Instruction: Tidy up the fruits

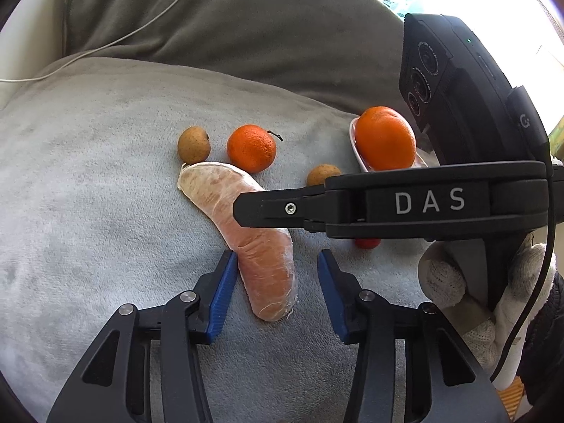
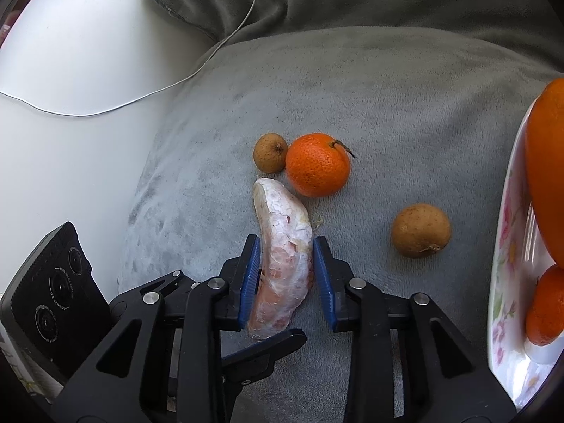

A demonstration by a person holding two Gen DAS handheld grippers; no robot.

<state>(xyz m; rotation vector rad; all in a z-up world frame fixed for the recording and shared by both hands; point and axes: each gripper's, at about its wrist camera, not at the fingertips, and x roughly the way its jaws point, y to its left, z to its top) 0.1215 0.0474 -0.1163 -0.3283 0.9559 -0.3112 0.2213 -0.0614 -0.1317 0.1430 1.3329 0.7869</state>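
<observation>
A peeled pomelo segment [image 1: 215,194] [image 2: 285,246] lies on a grey plush cushion [image 1: 88,211]. My right gripper [image 2: 286,241] is shut on it, both blue pads pressing its sides; seen from the left wrist, the right gripper [image 1: 243,211] reaches in from the right over the segment. My left gripper [image 1: 276,257] is open around the segment's near end: its left pad is at the fruit, the right pad stands apart. A mandarin [image 1: 251,148] [image 2: 317,164] and two brown longans [image 1: 194,144] [image 1: 322,174] lie beyond.
A floral plate [image 2: 504,246] [image 1: 354,144] at the right holds a large orange [image 1: 385,138] and a smaller one [image 2: 546,306]. A small red fruit [image 1: 366,243] shows under the right gripper. A gloved hand [image 1: 444,278] holds that gripper. A white cable [image 2: 105,109] crosses the far left.
</observation>
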